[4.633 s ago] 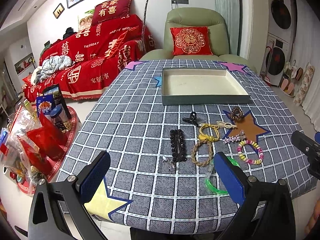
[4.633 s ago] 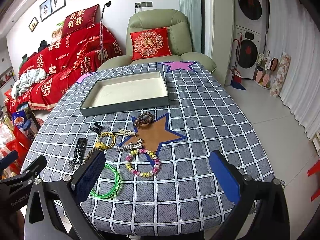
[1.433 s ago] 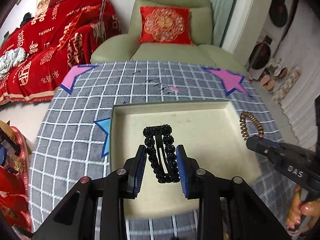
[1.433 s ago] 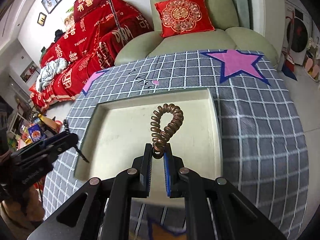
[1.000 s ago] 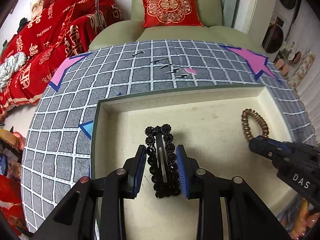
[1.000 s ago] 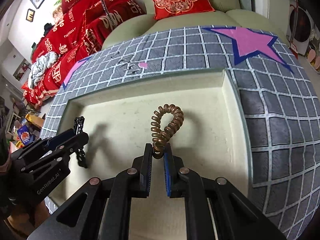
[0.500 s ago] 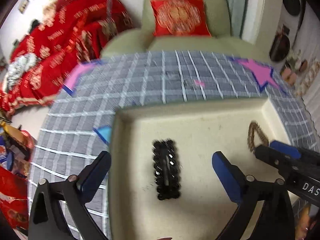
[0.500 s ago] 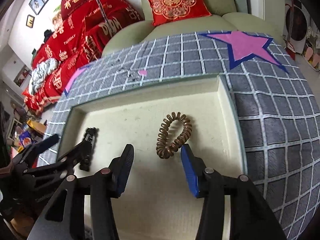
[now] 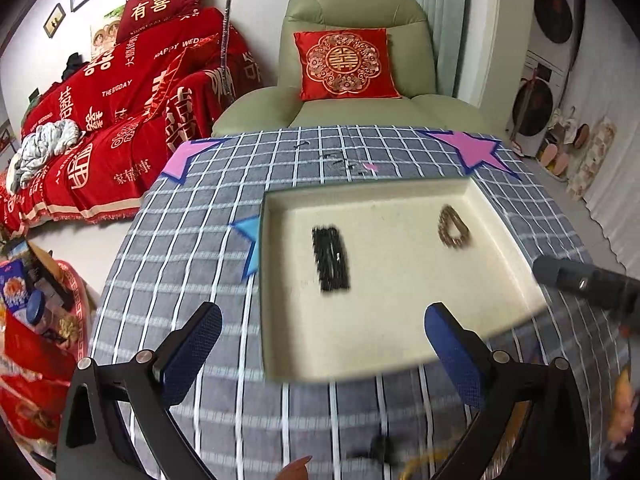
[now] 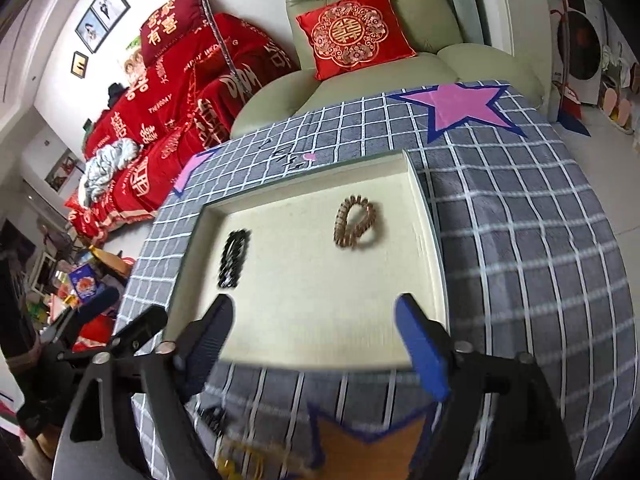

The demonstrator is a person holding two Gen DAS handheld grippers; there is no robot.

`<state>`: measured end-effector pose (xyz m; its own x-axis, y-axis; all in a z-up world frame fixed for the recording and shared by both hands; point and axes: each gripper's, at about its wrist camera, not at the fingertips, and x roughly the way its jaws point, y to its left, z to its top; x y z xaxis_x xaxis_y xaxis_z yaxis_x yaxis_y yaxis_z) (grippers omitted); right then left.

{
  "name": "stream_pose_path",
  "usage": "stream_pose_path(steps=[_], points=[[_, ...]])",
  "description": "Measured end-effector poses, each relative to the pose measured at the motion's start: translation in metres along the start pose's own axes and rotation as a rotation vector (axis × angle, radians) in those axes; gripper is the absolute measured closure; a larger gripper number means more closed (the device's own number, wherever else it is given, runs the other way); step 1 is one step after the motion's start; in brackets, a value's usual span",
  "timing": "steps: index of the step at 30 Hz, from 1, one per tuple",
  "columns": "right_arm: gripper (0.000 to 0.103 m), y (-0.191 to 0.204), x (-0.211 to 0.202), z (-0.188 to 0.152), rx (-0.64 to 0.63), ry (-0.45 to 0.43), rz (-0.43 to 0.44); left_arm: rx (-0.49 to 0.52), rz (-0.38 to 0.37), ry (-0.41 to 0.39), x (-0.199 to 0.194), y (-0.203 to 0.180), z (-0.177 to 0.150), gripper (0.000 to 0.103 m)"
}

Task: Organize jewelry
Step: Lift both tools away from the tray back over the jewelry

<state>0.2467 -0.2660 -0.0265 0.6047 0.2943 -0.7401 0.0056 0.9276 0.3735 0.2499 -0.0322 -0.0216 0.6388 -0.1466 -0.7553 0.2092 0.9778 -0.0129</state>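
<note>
A shallow cream tray (image 9: pixel 400 340) (image 10: pixel 320 344) sits on the grey checked tablecloth. A black beaded hair clip (image 9: pixel 330 258) (image 10: pixel 233 258) lies in its left half. A bronze spiral hair tie (image 9: pixel 453 226) (image 10: pixel 355 221) lies in its right half. My left gripper (image 9: pixel 324 352) is open and empty above the tray's near edge. My right gripper (image 10: pixel 316 340) is open and empty at the tray's near edge. Blurred yellow and black jewelry (image 9: pixel 420 464) (image 10: pixel 240 460) lies on the cloth near me.
A green armchair with a red cushion (image 9: pixel 344 64) stands behind the table. A sofa under a red cover (image 9: pixel 120 112) is to the left. Red bags and boxes (image 9: pixel 28 340) sit on the floor at left. Washing machines (image 9: pixel 540 80) stand at the right.
Both grippers opened, leaving the black clip and the spiral hair tie in the tray. Both have since pulled back and up toward the tray's near edge.
</note>
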Motion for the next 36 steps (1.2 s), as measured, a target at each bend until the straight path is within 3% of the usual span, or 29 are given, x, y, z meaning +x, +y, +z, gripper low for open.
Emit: stream_pose_path(steps=[3, 7, 11, 19, 28, 36], points=[[0.000, 0.000, -0.019, -0.017, 0.011, -0.004, 0.014, 0.018, 0.025, -0.016, -0.022, 0.003, -0.024, 0.000], [0.000, 0.001, -0.045, -0.042, 0.012, -0.014, 0.016, 0.047, 0.064, -0.025, -0.041, 0.006, -0.054, 0.000], [0.000, 0.003, -0.060, -0.069, 0.011, 0.016, 0.010, 0.023, 0.036, 0.036, -0.054, 0.017, -0.089, 0.000], [0.000, -0.003, -0.081, -0.139, 0.004, 0.057, -0.072, -0.042, 0.064, 0.080, -0.073, 0.025, -0.156, 0.000], [0.000, -0.011, -0.080, -0.187, -0.012, 0.089, -0.152, -0.043, 0.101, 0.093, -0.073, 0.021, -0.185, 0.000], [0.000, -0.020, -0.069, -0.199, 0.005, 0.113, -0.199, -0.058, 0.114, 0.113, -0.064, 0.025, -0.195, 0.000]])
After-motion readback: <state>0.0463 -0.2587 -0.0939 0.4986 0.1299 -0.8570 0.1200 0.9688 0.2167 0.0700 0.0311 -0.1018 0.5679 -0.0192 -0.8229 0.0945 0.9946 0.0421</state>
